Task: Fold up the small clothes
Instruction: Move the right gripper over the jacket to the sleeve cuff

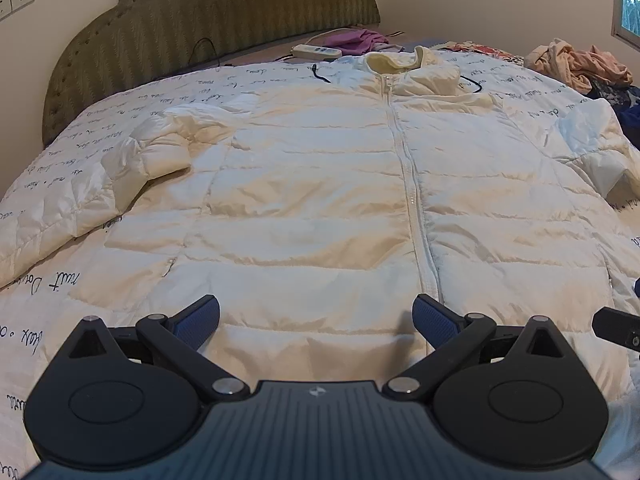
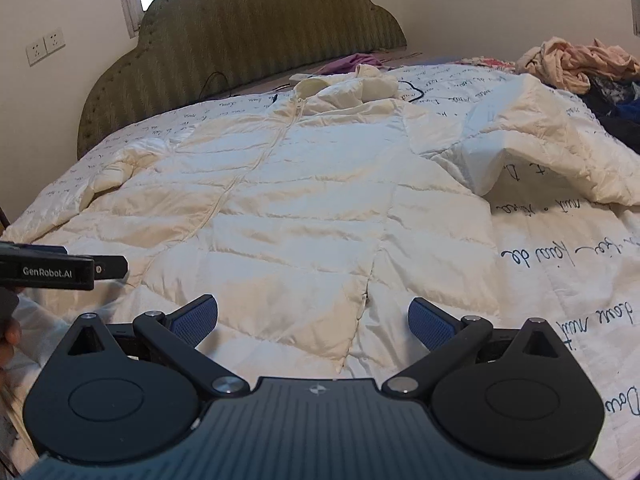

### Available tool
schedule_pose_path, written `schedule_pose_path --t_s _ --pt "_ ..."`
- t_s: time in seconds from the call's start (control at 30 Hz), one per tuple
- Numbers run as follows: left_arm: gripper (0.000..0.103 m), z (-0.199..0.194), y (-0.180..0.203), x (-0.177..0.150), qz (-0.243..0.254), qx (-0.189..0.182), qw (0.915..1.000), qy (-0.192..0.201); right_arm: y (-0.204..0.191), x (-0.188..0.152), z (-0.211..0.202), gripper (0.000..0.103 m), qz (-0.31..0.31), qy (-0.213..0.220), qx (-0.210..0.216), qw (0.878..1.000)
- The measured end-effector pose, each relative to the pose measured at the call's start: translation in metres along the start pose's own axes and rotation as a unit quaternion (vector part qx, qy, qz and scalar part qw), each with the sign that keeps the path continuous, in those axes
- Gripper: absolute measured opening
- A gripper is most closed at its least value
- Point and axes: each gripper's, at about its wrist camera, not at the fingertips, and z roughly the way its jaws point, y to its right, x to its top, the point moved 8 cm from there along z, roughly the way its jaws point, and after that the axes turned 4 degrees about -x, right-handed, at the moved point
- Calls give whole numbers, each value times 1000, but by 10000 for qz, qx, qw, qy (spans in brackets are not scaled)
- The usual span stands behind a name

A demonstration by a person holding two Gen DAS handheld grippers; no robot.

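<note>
A cream puffer jacket [image 1: 320, 184] lies flat on the bed, zipped, collar toward the headboard, both sleeves spread out to the sides. It also shows in the right wrist view [image 2: 280, 200]. My left gripper [image 1: 316, 316] is open and empty just above the jacket's bottom hem, left of the zipper. My right gripper [image 2: 312, 316] is open and empty over the hem's right part, near the side seam. The left gripper's body [image 2: 60, 268] shows at the left edge of the right wrist view.
A white bedspread with dark script [image 2: 560, 280] covers the bed. A green padded headboard [image 1: 224, 12] stands behind. A pile of peach and dark clothes [image 1: 580, 66] lies at the far right. A white remote [image 1: 316, 52], purple cloth [image 1: 356, 38] and a black cable lie near the collar.
</note>
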Motion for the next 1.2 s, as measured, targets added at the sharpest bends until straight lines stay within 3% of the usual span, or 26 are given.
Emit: schedule_pose_path --t_s 0.17,0.33,0.4,0.47,0.57,0.8,0.83,0.93,1.0,1.1,1.2 --pt "103 -2 -5 0 -115 -11 9999 8 5 -11 -2 103 -410 55 -360 9985" --pt "103 -1 -6 0 -155 -44 9999 -33 9 -7 -7 103 637 150 487 9967" --pt "103 -3 -3 0 -129 -77 9999 -38 9 -1 -10 103 729 184 583 9955" --pt "103 -4 0 0 -102 -122 9999 -24 10 5 -11 103 145 141 82 9998" --pt "103 -6 4 2 -24 -163 9999 -5 22 10 -19 103 -554 193 -663 9961" --pt "103 -1 7 3 1 -224 9997 -75 46 7 -20 103 -1165 -98 -1588 9804" --pt "103 1 7 3 -6 -224 9997 -82 42 13 -26 103 -1039 9 -1577 9820" --pt "103 2 7 4 -21 -235 9997 -95 20 40 -46 103 -354 540 -967 9932" --pt "103 3 7 4 -27 -238 9997 -86 7 54 -51 103 183 723 -741 9945" --pt "103 2 5 4 -60 -217 9997 -54 -14 65 -43 103 690 655 -340 9949" --pt "103 2 4 5 -39 -232 9997 -21 -26 63 -23 103 1126 141 55 9935"
